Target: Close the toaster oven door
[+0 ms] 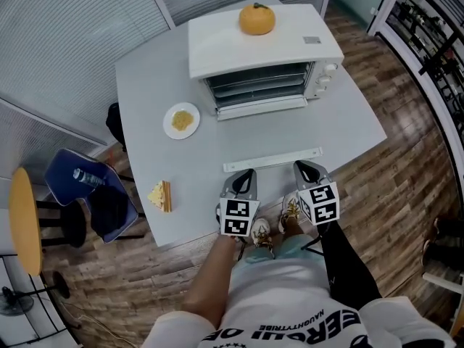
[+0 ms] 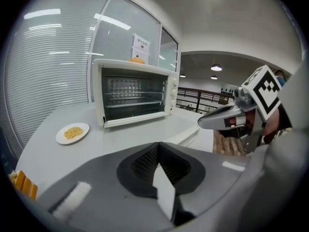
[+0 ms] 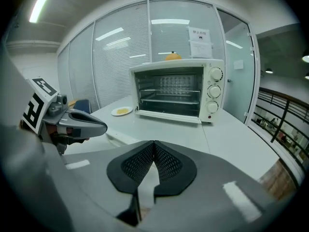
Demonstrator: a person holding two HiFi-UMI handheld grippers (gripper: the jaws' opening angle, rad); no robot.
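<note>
Toaster oven door (image 1: pixel 261 108) hangs open on the bench (image 1: pixel 346 130); we hold the left claw (image 1: pixel 246 173) and right claw (image 1: pixel 305 167) over its near edge, both closed tight, empty.

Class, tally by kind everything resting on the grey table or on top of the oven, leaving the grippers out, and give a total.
Toaster oven: 1
Orange fruit: 1
Plate of yellow food: 1
Food stack at the table edge: 1
White strip: 1
Total: 5
</note>
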